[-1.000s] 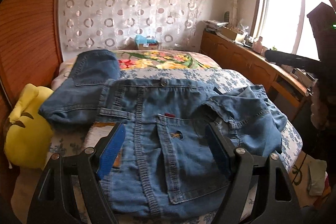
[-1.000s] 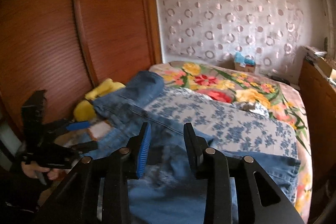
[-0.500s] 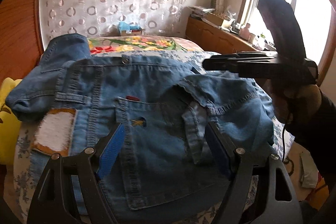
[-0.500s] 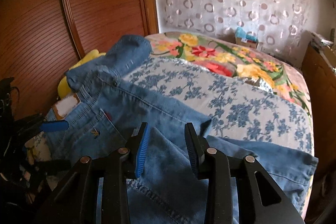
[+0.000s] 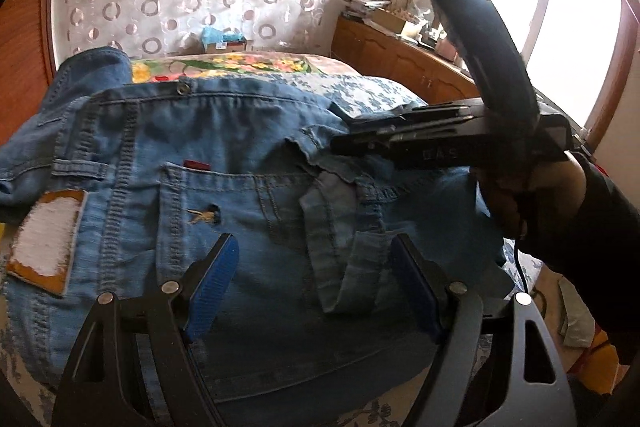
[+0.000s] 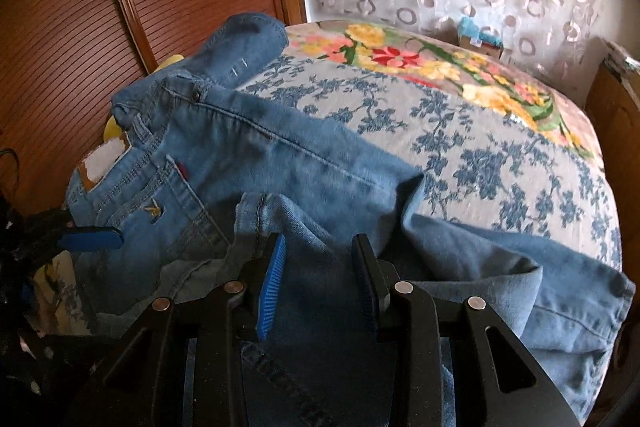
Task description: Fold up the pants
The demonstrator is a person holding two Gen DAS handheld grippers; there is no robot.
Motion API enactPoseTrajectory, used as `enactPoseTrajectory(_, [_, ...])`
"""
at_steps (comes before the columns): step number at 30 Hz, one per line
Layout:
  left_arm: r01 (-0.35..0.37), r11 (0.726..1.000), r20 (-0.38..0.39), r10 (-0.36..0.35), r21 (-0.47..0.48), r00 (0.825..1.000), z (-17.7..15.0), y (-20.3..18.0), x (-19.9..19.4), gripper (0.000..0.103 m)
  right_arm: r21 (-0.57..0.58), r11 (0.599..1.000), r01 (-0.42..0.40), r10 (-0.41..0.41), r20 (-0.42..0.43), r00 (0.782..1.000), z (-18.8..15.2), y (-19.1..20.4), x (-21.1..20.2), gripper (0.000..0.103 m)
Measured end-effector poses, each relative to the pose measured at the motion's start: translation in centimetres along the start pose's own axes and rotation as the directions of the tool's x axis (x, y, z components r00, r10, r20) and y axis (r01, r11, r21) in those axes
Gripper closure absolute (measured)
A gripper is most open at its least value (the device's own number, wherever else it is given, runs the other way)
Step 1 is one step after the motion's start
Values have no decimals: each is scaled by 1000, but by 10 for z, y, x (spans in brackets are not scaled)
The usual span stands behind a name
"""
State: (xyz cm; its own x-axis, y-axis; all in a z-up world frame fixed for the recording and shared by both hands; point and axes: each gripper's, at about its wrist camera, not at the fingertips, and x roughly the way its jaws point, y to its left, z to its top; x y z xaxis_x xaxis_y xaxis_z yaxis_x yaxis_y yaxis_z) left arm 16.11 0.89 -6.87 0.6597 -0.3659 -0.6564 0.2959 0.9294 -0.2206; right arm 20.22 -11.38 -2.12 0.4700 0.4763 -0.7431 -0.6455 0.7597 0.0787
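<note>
Blue denim pants [image 5: 240, 155] lie on the bed with the waistband and back pockets up, a white patch [image 5: 44, 239] at the left. One leg is folded back over the seat [image 6: 300, 155]. My left gripper [image 5: 314, 247] hangs open just above the seat, beside the pocket. My right gripper [image 6: 318, 251] sits low over the folded leg's hem. Its jaws are closing, with denim in the gap and the pads not pressing on it. From the left wrist its tips [image 5: 344, 143] show at the hem's edge.
The bed cover [image 6: 500, 155] is blue-flowered, with a bright floral blanket [image 6: 400, 55] behind. A wooden wardrobe [image 6: 80, 7] and a yellow cushion [image 6: 172, 61] flank the left. A wooden cabinet [image 5: 400, 59] runs under the window. A hand and dark sleeve [image 5: 560, 219] hold the right gripper.
Both grippers have come lower and closer over the pants. The right gripper has swung in from the right, over the folded leg's hem. The left jaws kept their width.
</note>
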Motion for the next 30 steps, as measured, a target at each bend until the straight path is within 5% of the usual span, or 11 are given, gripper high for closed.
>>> enactPoseTrajectory(1, [5,1000,-4,-5,0,1000,-1,-1,1,24,1,1000,-9,9,11,1000,1,0,-2,100])
enactPoseTrajectory(14, [82,996,-47,-84,-34,995,1,-7,13,26,8,999,35,-36,291,956,6,4,-89,101])
enactPoseTrajectory(20, [97,994,-35,-99,-48,995,1,-7,11,80,5,999,38,-38,316,948,-10,7,-102,101])
enactPoseTrajectory(30, [12,999,140,-5,-44,990,6,5,-79,90,-66,998,25,2,379,925,8,19,-101,101])
